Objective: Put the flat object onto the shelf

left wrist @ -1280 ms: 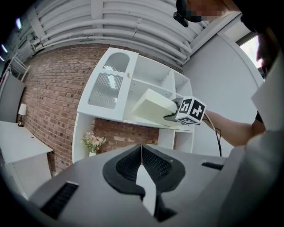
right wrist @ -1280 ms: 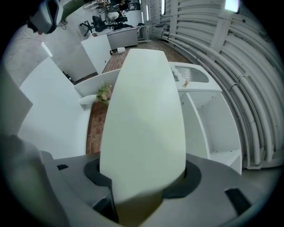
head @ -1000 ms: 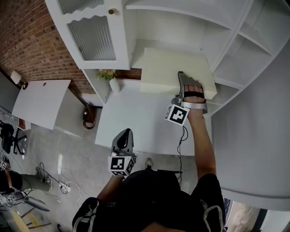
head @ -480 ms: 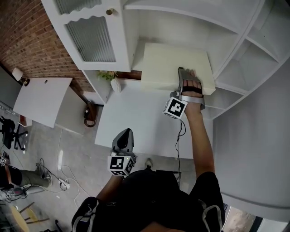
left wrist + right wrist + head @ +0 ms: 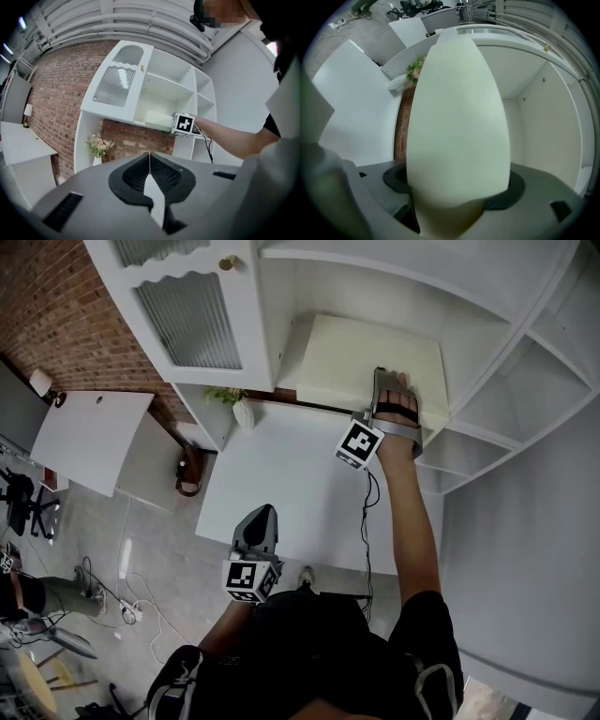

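Note:
The flat object is a thick cream slab (image 5: 361,357) lying in a compartment of the white shelf unit (image 5: 272,315), its near edge toward me. My right gripper (image 5: 379,381) is at that near edge. In the right gripper view the slab (image 5: 459,108) fills the space between the jaws, which are opening, and a thin gap shows on each side. My left gripper (image 5: 260,521) hangs low over the white table, shut with nothing in it. From the left gripper view the slab (image 5: 157,119) shows on the shelf beside the right gripper's marker cube (image 5: 183,124).
A ribbed-glass cabinet door (image 5: 187,315) hangs left of the compartment. A small vase of flowers (image 5: 239,409) stands under the shelf at the back of the white table (image 5: 281,484). A cable (image 5: 367,521) trails from the right gripper. Another white desk (image 5: 89,437) stands at the left.
The right gripper has pushed the slab up and deeper into the shelf compartment. The left gripper has stayed where it was.

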Demonstrator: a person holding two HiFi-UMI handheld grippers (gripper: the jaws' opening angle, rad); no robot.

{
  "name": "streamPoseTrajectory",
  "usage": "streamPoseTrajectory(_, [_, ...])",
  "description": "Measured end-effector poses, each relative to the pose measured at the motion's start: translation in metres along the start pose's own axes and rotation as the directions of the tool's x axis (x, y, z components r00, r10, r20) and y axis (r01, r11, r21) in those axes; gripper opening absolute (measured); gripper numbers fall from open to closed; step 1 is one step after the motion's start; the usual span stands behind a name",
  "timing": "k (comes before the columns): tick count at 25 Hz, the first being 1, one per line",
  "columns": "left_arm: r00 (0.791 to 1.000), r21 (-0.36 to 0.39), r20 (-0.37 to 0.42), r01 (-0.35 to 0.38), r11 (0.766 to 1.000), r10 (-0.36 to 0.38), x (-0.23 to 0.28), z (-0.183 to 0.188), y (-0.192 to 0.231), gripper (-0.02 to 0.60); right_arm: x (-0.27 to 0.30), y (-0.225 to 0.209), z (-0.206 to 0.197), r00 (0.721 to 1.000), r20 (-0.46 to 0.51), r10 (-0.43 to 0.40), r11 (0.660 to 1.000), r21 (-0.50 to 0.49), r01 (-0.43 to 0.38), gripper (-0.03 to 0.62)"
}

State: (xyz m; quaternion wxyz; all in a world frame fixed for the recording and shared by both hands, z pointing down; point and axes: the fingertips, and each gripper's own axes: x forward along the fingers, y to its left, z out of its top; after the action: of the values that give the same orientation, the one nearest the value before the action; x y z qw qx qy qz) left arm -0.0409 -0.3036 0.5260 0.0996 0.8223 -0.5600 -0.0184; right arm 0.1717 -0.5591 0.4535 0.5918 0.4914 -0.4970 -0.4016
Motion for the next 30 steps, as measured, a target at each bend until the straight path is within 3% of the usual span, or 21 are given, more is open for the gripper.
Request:
streamPoseTrajectory(11, [0.999, 0.01, -0.032, -0.018, 1.0, 0.019, 0.009, -0.002, 0.002, 0.014, 0.029, -0.004, 0.0, 0.999, -0.012, 0.04, 0.999, 0.003, -0.04, 0.402])
streamPoseTrajectory(20, [0.999, 0.008, -0.006, -0.043, 0.999, 0.043, -0.014, 0.0, 0.011, 0.014, 0.039, -0.001, -0.002, 0.998, -0.011, 0.058, 0.998, 0.002, -0.058, 0.437])
streamPoseTrajectory(27, [0.999, 0.013, 0.031, -0.023, 1.0, 0.023, -0.039, 0.008, 0.007, 0.014, 0.028, -0.005, -0.007, 1.0, -0.013, -0.014, 0.999, 0.035, 0.014, 0.443])
streamPoseTrajectory(30, [0.999, 0.005, 0.04, -0.024, 1.0, 0.024, -0.052, 0.009, 0.01, 0.014, 0.025, -0.006, -0.008, 1.0, -0.027, -0.005, 1.0, 0.024, 0.006, 0.446])
